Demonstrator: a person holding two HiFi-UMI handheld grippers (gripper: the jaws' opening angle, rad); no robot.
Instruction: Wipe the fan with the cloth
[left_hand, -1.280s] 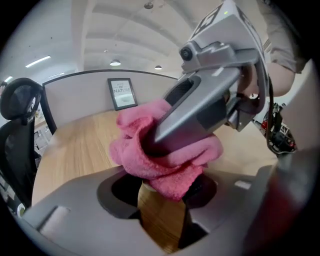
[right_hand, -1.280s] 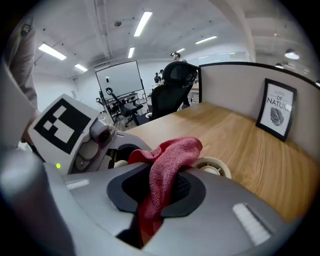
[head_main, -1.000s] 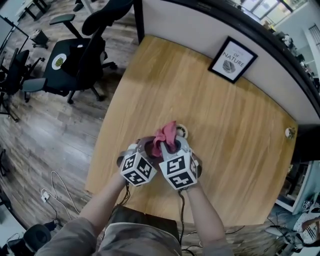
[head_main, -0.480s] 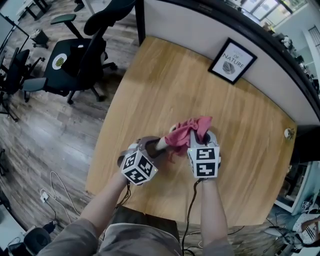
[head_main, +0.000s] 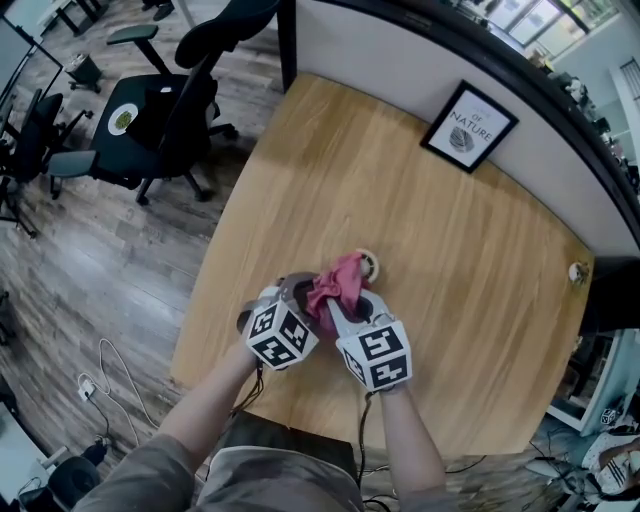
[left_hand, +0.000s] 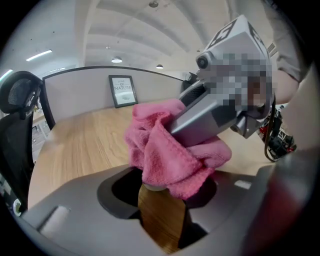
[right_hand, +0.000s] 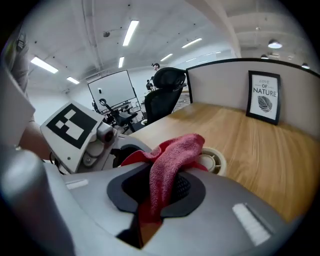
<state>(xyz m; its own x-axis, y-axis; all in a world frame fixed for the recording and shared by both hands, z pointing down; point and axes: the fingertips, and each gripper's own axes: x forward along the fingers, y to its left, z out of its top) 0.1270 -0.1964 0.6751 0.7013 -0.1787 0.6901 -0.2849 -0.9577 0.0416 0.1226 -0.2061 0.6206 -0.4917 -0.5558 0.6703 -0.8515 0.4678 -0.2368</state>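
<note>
A small fan with a cream round head (head_main: 367, 264) (right_hand: 213, 161) and a wood-coloured handle (left_hand: 161, 220) is held over the wooden table (head_main: 470, 300). My left gripper (head_main: 297, 300) (left_hand: 160, 200) is shut on that handle. A pink cloth (head_main: 336, 285) (left_hand: 170, 155) (right_hand: 172, 162) is bunched over the fan, covering most of its head. My right gripper (head_main: 345, 305) (right_hand: 160, 192) is shut on the cloth and presses it onto the fan from the right, close beside the left gripper.
A framed picture (head_main: 468, 126) leans on the partition at the table's far side. A small round fitting (head_main: 577, 268) sits near the right edge. Office chairs (head_main: 160, 110) stand on the floor to the left, with cables (head_main: 110, 380) below.
Half a second ago the right gripper had swung out to the right with the cloth, baring the fan head. It has come back left, and the cloth lies over the fan again. The left gripper stayed still.
</note>
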